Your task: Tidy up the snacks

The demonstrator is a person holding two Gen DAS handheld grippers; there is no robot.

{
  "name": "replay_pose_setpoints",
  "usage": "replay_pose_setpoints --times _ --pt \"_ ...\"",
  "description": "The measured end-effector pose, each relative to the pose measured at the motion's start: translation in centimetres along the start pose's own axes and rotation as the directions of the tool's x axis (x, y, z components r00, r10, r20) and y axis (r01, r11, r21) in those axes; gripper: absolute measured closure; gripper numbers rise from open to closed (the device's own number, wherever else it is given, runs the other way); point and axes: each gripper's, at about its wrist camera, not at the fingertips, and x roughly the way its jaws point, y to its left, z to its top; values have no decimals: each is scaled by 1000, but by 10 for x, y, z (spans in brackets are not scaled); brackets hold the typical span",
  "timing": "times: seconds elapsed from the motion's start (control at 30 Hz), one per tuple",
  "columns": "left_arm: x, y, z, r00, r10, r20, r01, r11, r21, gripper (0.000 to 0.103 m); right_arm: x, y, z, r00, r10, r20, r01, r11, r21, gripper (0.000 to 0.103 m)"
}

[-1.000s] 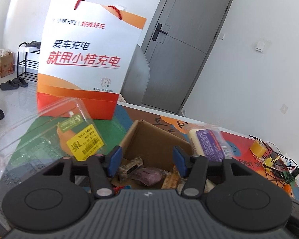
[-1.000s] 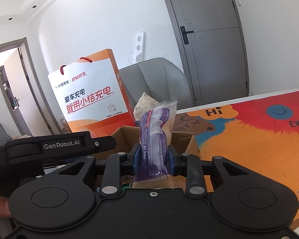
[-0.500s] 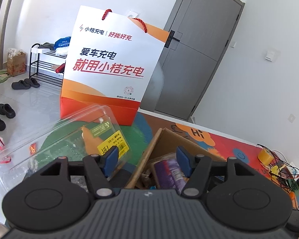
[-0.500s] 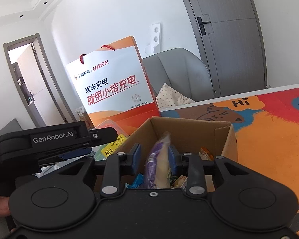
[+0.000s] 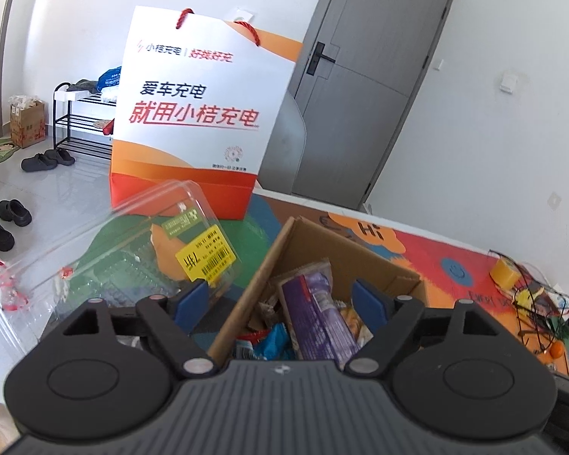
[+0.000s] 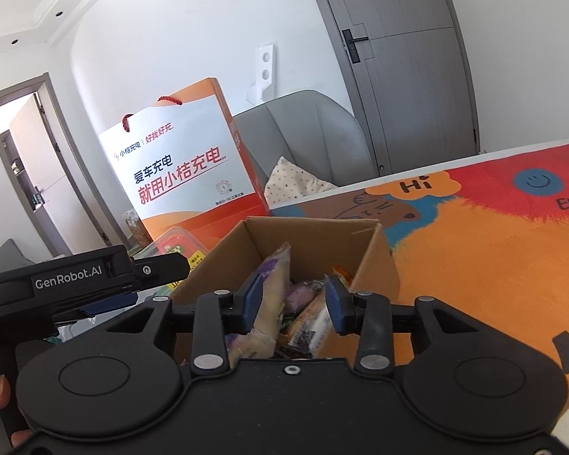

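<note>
— Where are the snacks sitting?

— In the cardboard box (image 6: 375, 261) on the bright printed table mat (image 6: 493, 258). The purple snack pack (image 5: 315, 318) lies tilted among other wrappers, one end poking up against the box's left wall.

— And the grippers?

— Both hover at the box's near rim. The right gripper (image 6: 294, 303) has its jaws spread apart, nothing between the blue pads; the pack's crinkly film sits just beside the left pad. The left gripper (image 5: 284, 303) is spread wide, straddling the box's left wall, gripping nothing.

— Any room around it?

— To the right, open mat. To the left it's tight: a clear plastic clamshell (image 5: 132, 250) with a yellow price sticker rests just beside the box, and a glossy white-and-orange paper bag (image 5: 197, 113) stands upright behind that, red cord handles up.
</note>
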Motion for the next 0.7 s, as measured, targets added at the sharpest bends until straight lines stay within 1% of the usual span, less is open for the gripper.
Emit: replay_pose_setpoints --times 0.17,0.3,0.37,0.43,0.53,0.7 --pt "-4 -11 -9 1000 0 -20 0 1000 26 20 -13 -11 -3 1000 -11 5 11 1000 14 57" --pt "-8 -21 -15 999 1 -34 0 999 48 17 -24 -19 -5 1000 -24 2 24 1000 18 49" --pt "-9 -26 -18 999 6 -40 -3 998 62 15 -31 -22 -7 1000 -31 0 31 999 11 48" --pt "-11 -31 -21 999 10 -47 -7 997 76 14 -38 -24 -9 999 -38 2 38 999 8 42" --pt "-15 -37 -25 998 -1 -61 7 996 87 10 -50 -29 -10 998 -55 12 55 998 5 36" --pt "-25 -45 -32 998 -12 -64 19 993 114 8 -68 -37 -13 996 -84 23 83 997 3 28"
